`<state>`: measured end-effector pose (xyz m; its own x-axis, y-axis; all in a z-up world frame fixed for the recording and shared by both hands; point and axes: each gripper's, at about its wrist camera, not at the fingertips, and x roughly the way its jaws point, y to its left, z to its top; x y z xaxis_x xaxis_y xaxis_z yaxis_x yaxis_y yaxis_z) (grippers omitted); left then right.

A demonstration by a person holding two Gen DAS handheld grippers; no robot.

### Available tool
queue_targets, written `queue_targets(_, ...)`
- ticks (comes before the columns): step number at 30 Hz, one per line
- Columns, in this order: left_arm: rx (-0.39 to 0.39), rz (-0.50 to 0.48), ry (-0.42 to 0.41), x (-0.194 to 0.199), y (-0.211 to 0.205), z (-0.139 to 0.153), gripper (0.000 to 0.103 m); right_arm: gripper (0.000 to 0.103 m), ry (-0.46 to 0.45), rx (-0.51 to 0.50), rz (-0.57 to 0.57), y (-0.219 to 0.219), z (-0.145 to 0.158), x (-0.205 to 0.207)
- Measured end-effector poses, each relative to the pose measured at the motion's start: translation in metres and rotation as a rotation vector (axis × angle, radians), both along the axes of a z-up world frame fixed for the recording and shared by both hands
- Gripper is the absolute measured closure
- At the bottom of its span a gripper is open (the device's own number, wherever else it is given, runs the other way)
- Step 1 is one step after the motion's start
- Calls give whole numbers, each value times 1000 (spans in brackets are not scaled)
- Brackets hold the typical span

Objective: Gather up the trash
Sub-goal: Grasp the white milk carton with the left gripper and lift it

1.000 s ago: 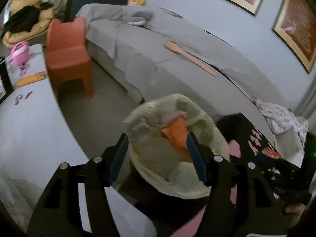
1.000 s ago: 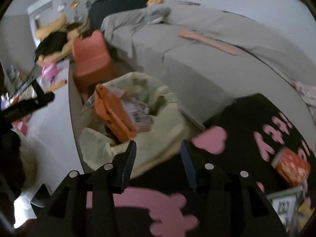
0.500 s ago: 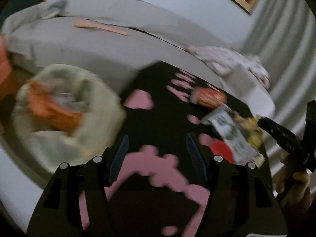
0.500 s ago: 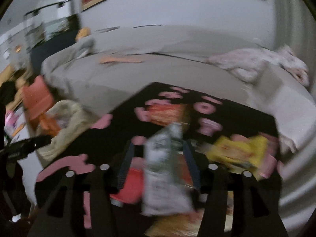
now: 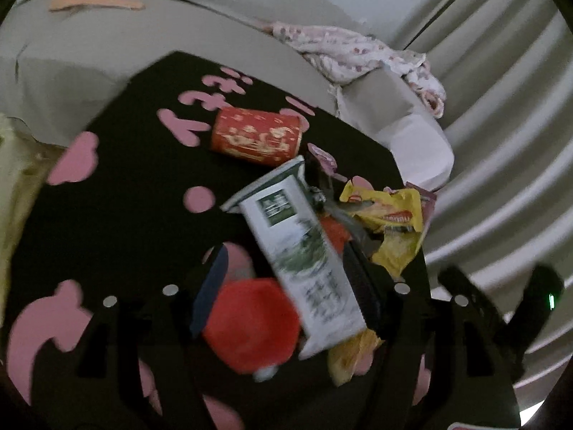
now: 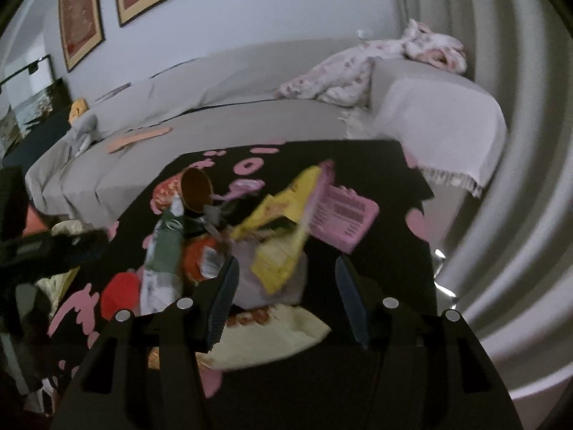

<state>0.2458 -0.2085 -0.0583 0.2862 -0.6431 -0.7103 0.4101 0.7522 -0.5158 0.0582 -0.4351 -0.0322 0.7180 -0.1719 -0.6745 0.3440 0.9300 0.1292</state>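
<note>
A pile of trash lies on a black table with pink shapes (image 5: 118,222). In the left wrist view I see a red paper cup on its side (image 5: 256,135), a white and green carton (image 5: 304,247), a round red lid (image 5: 250,322) and a yellow wrapper (image 5: 390,222). My left gripper (image 5: 286,286) is open, its fingers on either side of the carton and the lid. In the right wrist view my right gripper (image 6: 286,297) is open just before a yellow wrapper (image 6: 283,236), a pink packet (image 6: 340,215) and a pale bag (image 6: 272,337).
A grey covered sofa (image 6: 250,114) runs behind the table, with a flowered cloth (image 6: 376,57) on its arm. Grey curtains (image 6: 519,179) hang at the right. The edge of the yellow trash bag (image 5: 10,179) shows at the far left of the left wrist view.
Both grippers have swung away from the yellow trash bag to the right and now hover over the pile of trash on the black table. Both stay open.
</note>
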Motion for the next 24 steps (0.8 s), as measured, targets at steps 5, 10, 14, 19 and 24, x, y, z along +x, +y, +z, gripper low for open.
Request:
queue_targets(5, 109, -4, 20, 16, -42, -18, 40, 50, 11, 30, -26, -9, -11, -18)
queue_targets(10, 137, 7, 66, 23, -48, -34, 36, 50, 25, 69, -19, -6, -21, -33)
queue_targets(14, 140, -27, 136, 25, -60, -44, 36, 50, 45, 85, -19, -5, -29, -38)
queue_targets(19, 115, -72, 140, 17, -61, -39, 47, 50, 51, 113, -23, -4, -34, -41)
queue_targets(24, 86, -124, 55, -3, -52, -13, 49, 50, 32, 149, -18, -4, -31, -40)
